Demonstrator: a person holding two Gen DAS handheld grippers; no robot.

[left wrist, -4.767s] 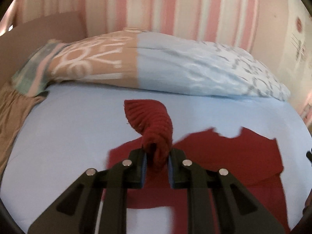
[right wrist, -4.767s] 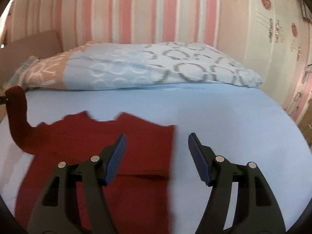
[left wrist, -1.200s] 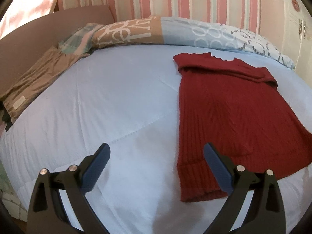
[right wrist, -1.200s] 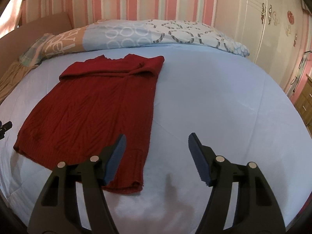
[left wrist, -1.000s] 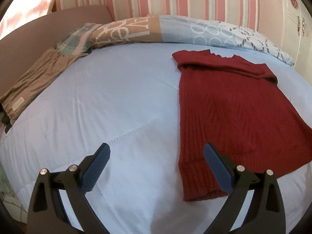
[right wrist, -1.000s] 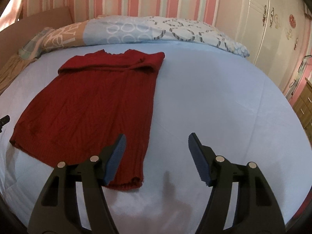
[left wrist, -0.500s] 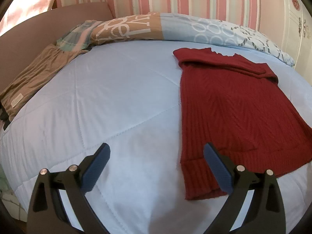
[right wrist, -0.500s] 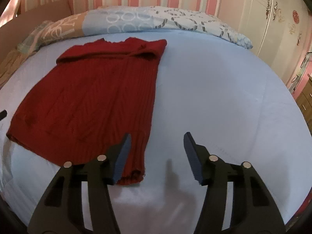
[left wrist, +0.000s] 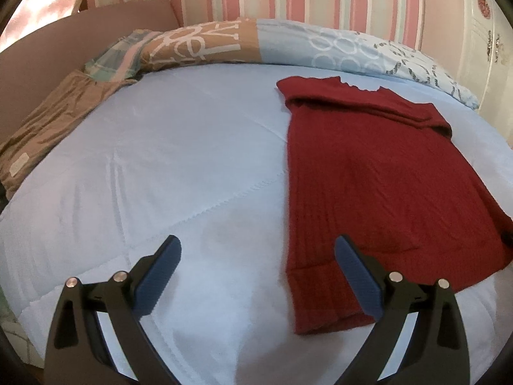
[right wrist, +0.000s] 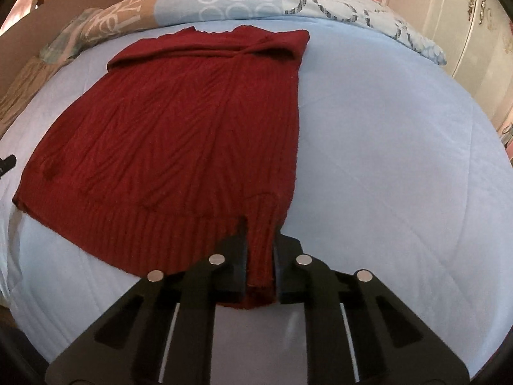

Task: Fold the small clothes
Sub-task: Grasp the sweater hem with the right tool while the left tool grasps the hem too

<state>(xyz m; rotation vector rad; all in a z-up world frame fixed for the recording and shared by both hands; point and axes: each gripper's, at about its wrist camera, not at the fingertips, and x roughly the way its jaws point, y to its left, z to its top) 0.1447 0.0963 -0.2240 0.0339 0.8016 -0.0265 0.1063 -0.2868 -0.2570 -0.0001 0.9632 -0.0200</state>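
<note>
A dark red knitted sweater (right wrist: 192,128) lies flat on the light blue bed, sleeves folded across its top near the collar. My right gripper (right wrist: 260,247) is shut on the sweater's ribbed hem at its near right corner, which bunches between the jaws. In the left wrist view the sweater (left wrist: 368,176) lies to the right. My left gripper (left wrist: 256,266) is open and empty just above the bed; its right finger (left wrist: 359,279) overlaps the hem's near left corner, its left finger over bare quilt.
A patterned pillow (left wrist: 256,45) lies along the head of the bed, with a brown garment (left wrist: 57,118) by the left edge and a brown headboard (left wrist: 48,51) behind. A white wardrobe (right wrist: 474,25) stands to the right. The light blue quilt (right wrist: 400,160) stretches right of the sweater.
My right gripper moved down onto the sweater's hem corner and shut on it. My left gripper stayed open and shifted slightly closer to the hem's other corner.
</note>
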